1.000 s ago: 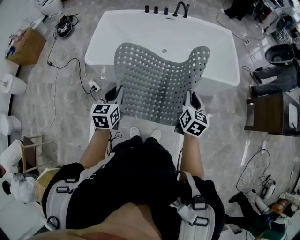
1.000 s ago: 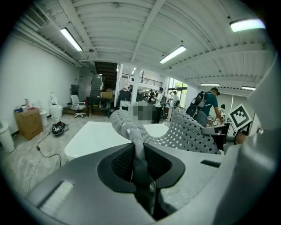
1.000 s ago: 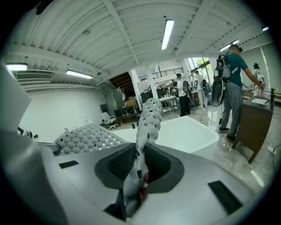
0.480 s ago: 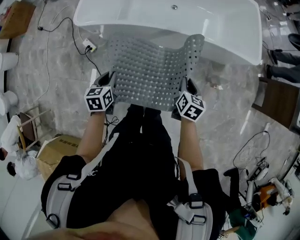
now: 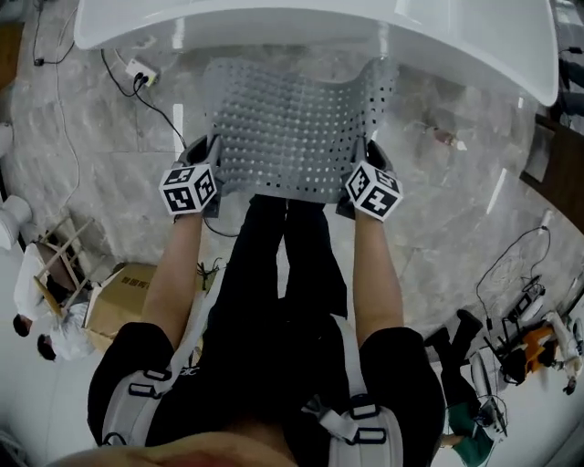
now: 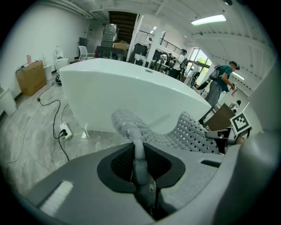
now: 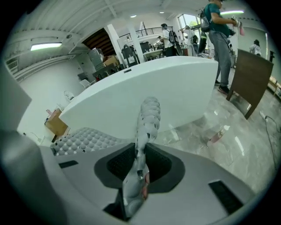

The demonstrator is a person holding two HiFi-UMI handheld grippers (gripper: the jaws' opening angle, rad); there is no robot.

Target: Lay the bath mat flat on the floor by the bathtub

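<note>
The grey perforated bath mat [image 5: 292, 128] hangs spread between my two grippers over the marble floor, just in front of the white bathtub [image 5: 301, 23]. Its far edge curls up near the tub wall. My left gripper [image 5: 208, 146] is shut on the mat's near left corner. In the left gripper view the mat's edge [image 6: 139, 145] is pinched between the jaws [image 6: 139, 156]. My right gripper [image 5: 370, 155] holds the near right corner. Its jaws [image 7: 139, 165] are opening slightly, and the mat's edge [image 7: 147, 118] still stands pressed between them.
A white power strip [image 5: 139, 70] with a black cable lies left of the mat. A cardboard box [image 5: 128, 296] sits at lower left, and dark wooden furniture [image 5: 538, 155] at right. A small bottle [image 5: 443, 137] lies right of the mat. The person's legs [image 5: 283, 274] stand behind it.
Both grippers have carried the mat down and back from above the tub rim to the floor in front of the tub. The head view has tipped lower.
</note>
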